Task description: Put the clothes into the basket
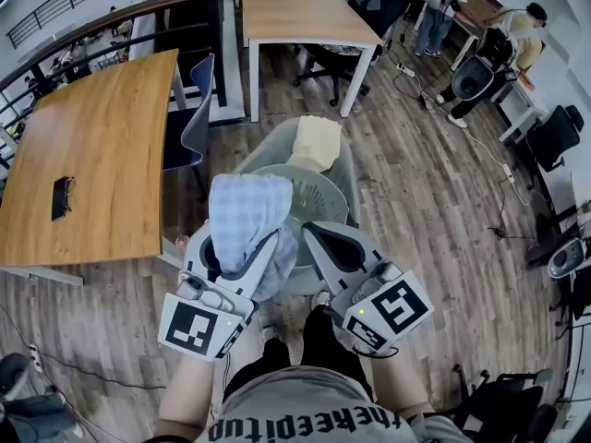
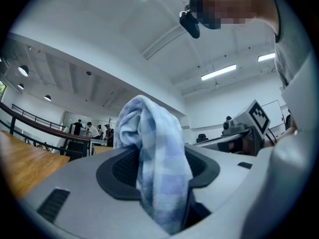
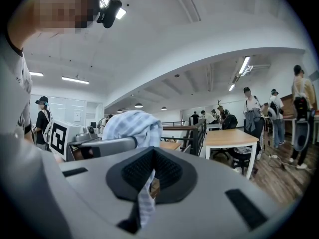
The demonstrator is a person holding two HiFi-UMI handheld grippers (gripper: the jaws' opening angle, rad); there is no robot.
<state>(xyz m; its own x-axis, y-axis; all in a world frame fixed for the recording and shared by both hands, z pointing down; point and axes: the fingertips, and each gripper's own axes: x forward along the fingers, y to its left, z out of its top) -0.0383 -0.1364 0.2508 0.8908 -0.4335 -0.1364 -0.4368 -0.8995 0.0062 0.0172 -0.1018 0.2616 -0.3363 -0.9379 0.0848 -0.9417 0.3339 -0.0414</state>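
Left hand-held gripper (image 1: 242,244): clamped wide on the bunched checked cloth (image 1: 245,206); the bulk stands up past its jaws
Right hand-held gripper (image 1: 312,233): closed on a thin strip of the same cloth
Basket (image 1: 343,187): directly below and just ahead of both; the cloth is held over its near rim
Cloth axis: running away from the person
Judged next: release downward
Count: one basket; one held cloth; one cream garment (image 1: 316,141) at the far rim

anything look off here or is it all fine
The cream garment seems draped over the far rim of the basket, not down inside it. The blue checked cloth is bunched in the left gripper, yet a thin strip of it is also pinched in the right gripper.
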